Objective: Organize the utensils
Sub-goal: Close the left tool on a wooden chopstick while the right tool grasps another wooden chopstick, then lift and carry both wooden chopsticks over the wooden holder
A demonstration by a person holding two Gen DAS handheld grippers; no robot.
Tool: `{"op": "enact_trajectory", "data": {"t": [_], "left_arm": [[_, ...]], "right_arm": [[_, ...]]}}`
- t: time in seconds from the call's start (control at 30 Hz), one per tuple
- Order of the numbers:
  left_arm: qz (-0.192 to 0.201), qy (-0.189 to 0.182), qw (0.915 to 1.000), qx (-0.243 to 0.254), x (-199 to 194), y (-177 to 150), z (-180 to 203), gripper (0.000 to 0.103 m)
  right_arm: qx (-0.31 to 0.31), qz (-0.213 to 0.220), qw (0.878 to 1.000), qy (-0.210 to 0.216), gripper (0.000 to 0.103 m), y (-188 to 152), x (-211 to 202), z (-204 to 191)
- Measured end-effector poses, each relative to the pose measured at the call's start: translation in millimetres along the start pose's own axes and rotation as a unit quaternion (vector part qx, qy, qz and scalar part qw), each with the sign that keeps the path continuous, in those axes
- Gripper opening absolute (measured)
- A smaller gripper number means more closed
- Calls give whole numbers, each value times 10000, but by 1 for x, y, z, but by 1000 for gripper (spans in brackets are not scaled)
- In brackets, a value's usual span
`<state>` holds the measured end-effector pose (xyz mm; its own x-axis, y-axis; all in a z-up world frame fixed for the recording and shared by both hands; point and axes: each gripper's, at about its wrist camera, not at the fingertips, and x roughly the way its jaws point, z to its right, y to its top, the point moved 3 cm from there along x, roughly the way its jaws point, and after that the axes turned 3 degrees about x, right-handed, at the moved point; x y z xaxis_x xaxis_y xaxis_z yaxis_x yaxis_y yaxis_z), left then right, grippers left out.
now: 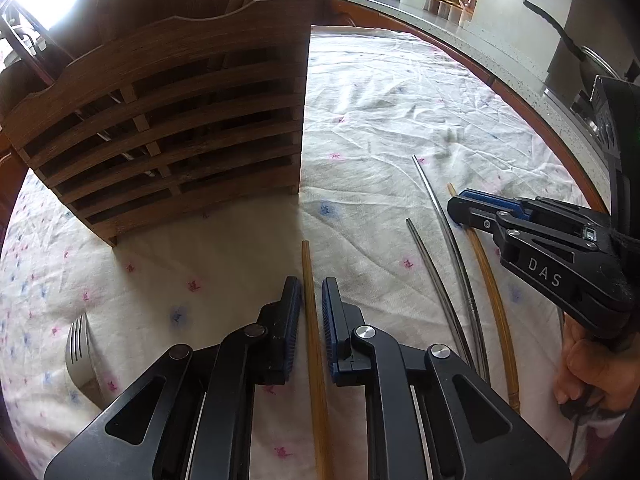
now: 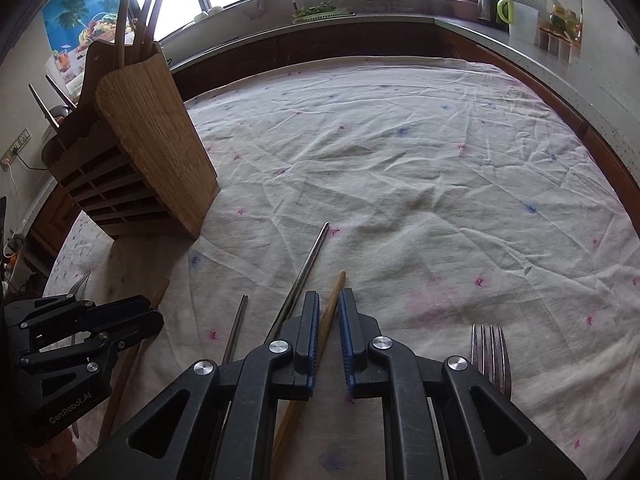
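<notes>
A wrinkled flowered tablecloth (image 2: 400, 168) covers the table, kitchen counter behind. The left gripper (image 1: 311, 312) hangs with its jaws parted around a wooden chopstick (image 1: 314, 340), pads close on either side, not yet pinching; its long axis runs straight along the fingers toward the slatted wooden utensil holder (image 1: 168, 128) ahead and to the left. The right gripper (image 2: 329, 328) likewise straddles a second wooden chopstick (image 2: 334, 300), jaws open. Two metal chopsticks (image 2: 308, 264) lie just beside it, a fork (image 2: 490, 352) further right.
</notes>
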<state>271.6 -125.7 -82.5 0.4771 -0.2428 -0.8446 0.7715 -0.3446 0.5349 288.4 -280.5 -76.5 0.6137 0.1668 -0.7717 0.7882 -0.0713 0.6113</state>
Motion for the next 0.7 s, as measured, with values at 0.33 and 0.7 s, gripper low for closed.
{"op": "enact_trajectory", "data": {"t": [0.33, 0.7], "left_arm": [[41, -274, 9989, -368, -13, -6, -16, 5], [621, -564, 9921, -927, -73, -21, -40, 4]], "right_arm": [[301, 33, 9986, 434, 5, -2, -17, 1], [281, 417, 9935, 1019, 5, -3, -70, -17]]}}
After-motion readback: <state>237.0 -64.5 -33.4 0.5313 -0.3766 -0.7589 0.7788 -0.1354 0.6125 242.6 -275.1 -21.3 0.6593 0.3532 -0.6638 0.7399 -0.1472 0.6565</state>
